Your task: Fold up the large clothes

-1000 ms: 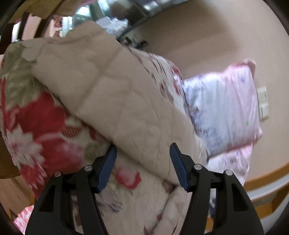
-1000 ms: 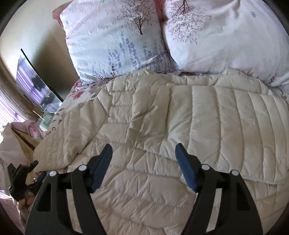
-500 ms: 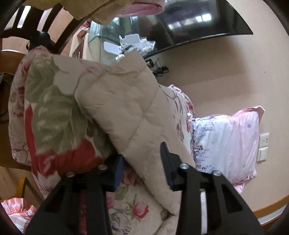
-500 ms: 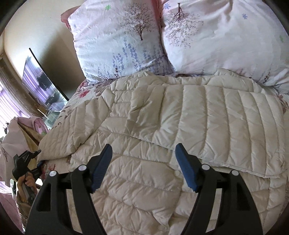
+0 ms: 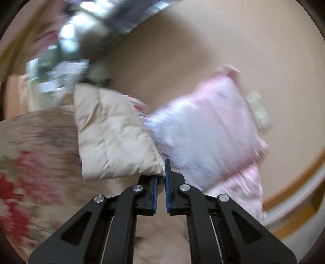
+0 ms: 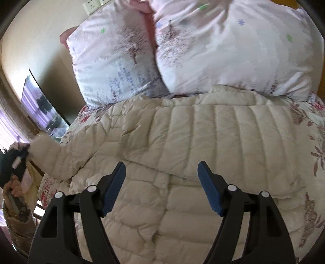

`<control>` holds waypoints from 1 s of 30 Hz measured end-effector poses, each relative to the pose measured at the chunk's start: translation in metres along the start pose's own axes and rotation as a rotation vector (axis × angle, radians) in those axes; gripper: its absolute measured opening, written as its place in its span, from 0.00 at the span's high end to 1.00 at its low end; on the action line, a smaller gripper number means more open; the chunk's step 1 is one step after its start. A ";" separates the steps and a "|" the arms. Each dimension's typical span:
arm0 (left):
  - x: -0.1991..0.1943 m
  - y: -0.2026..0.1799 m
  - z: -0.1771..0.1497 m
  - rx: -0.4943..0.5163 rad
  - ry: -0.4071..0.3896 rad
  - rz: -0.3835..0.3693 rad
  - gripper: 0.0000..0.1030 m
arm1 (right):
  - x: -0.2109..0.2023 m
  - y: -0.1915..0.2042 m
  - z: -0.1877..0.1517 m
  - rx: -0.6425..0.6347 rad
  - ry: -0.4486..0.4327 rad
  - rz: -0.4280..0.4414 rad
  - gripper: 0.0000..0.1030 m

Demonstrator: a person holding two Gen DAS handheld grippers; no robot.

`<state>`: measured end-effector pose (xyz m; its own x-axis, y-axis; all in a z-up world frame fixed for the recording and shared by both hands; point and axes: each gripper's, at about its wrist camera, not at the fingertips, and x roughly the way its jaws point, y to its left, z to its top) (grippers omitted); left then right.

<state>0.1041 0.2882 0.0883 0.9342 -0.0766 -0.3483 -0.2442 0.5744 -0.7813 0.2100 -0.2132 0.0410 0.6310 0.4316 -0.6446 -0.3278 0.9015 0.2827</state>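
Observation:
A cream quilted puffer jacket (image 6: 193, 142) lies spread on the floral bedspread (image 6: 312, 130), partly folded. My right gripper (image 6: 162, 174) is open and empty, hovering just above the jacket's middle. My left gripper (image 5: 161, 178) is shut on the end of the jacket's sleeve (image 5: 113, 138) and holds it lifted above the bed. In the right wrist view the same sleeve (image 6: 54, 158) stretches out to the far left, where the left gripper (image 6: 14, 162) and the hand holding it show.
Two pink-and-white printed pillows (image 6: 223, 46) lean against the wall at the head of the bed; one also shows in the left wrist view (image 5: 209, 138). A dark TV screen (image 6: 40, 105) hangs on the left wall. A wall socket (image 6: 95, 4) sits above the pillows.
My left gripper has closed on the sleeve end and lifted it, swinging fast so its view is blurred. My right gripper has stayed open over the jacket, moving slightly nearer the pillows.

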 end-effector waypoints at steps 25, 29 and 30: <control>0.102 -0.167 -0.211 0.611 0.596 -0.296 0.21 | -0.009 -0.068 -0.010 0.113 0.001 -0.092 0.28; 0.072 -0.124 -0.177 0.674 0.485 -0.155 0.21 | 0.002 -0.058 -0.006 0.116 0.016 -0.082 0.29; 0.068 -0.114 -0.173 0.687 0.473 -0.117 0.21 | 0.006 -0.061 -0.005 0.133 0.018 -0.080 0.32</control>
<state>0.1500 0.0766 0.0640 0.6989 -0.4122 -0.5845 0.2029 0.8979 -0.3906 0.2303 -0.2656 0.0169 0.6384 0.3584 -0.6812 -0.1802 0.9300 0.3204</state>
